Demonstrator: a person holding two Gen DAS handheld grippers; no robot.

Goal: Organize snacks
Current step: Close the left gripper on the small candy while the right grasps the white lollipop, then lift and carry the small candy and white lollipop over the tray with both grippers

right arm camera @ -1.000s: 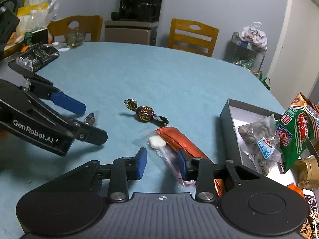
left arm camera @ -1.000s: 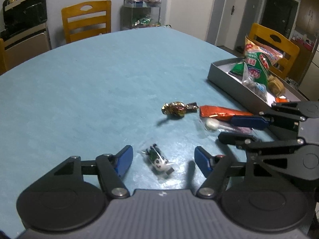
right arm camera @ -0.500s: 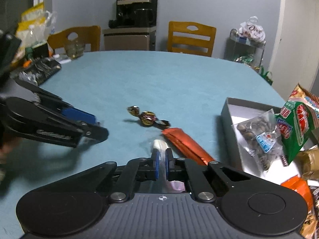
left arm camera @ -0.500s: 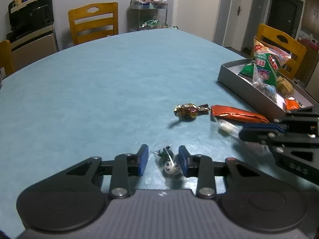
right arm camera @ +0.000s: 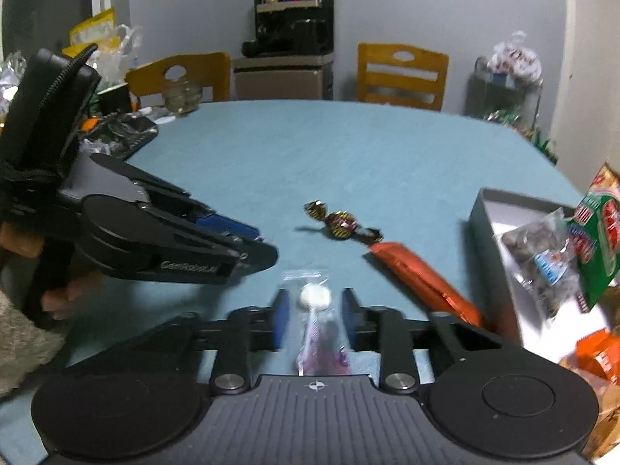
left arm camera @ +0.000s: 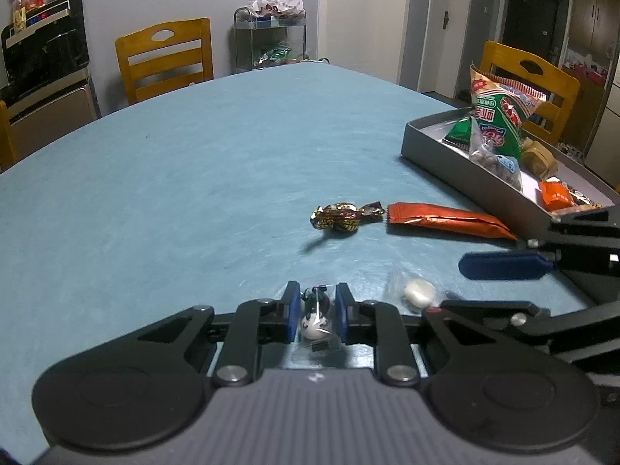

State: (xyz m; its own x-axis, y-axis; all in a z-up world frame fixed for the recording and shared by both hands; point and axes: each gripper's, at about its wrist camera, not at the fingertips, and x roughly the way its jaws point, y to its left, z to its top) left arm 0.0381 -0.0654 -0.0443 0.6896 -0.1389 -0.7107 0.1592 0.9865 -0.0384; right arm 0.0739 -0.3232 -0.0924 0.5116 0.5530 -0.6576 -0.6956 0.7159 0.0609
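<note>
My left gripper (left arm camera: pixel 314 312) is shut on a small clear-wrapped panda candy (left arm camera: pixel 316 319), low over the blue table. My right gripper (right arm camera: pixel 314 316) is open, its jaws either side of a clear packet with a white candy (right arm camera: pixel 314 296); the packet also shows in the left wrist view (left arm camera: pixel 417 292). A gold-brown twisted candy (left arm camera: pixel 343 215) and an orange-red snack bar (left arm camera: pixel 445 220) lie on the table further ahead. A grey tray (left arm camera: pixel 457 162) at the right holds a green snack bag (left arm camera: pixel 498 116) and several other snacks.
Wooden chairs (left arm camera: pixel 164 62) stand around the round blue table (left arm camera: pixel 193 178). A wire rack with bags (left arm camera: pixel 271 42) and a black appliance (left arm camera: pixel 42 62) stand by the wall. Packets and a glass jar (right arm camera: pixel 181 97) clutter the table's far left edge.
My left gripper closed on the panda candy. My right gripper shut on the white candy packet half a second ago and has now opened again, the packet lying between its jaws.
</note>
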